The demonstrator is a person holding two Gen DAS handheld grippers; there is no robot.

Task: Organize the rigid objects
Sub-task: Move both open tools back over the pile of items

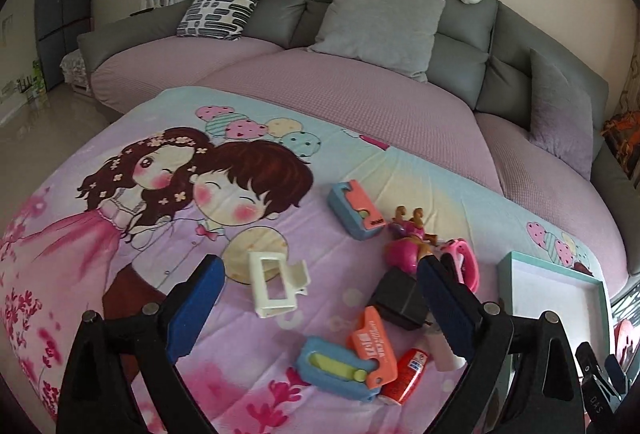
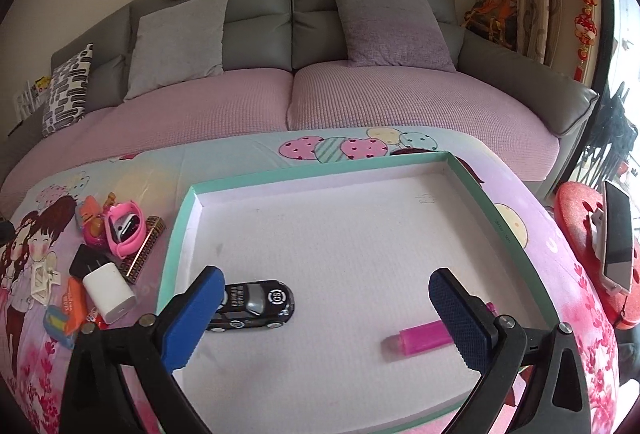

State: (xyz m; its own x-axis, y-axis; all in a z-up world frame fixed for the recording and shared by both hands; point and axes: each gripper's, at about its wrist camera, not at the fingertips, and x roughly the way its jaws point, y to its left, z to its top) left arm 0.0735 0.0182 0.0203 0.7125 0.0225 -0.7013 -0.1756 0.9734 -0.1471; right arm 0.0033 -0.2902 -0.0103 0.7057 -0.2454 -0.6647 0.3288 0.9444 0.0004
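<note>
Over on the left, the white plastic frame (image 1: 276, 284) is seen lying alone on the cartoon-print blanket (image 1: 120, 218), and the left claw (image 1: 320, 298) is held wide and empty above it; it is judged light and stiff, best pinched across one thin bar. Further right, a clutter is found: a blue and orange case (image 1: 356, 210), a black adapter (image 1: 400, 300), a pink watch (image 1: 464, 262), all hard and light, the glossy ones probably slippery. In the teal-rimmed tray (image 2: 500, 202), a black toy car (image 2: 256, 304) and a pink tube (image 2: 420, 340) are already laid. The right claw (image 2: 328, 314) is spread wide over them, nothing gripped.
</note>
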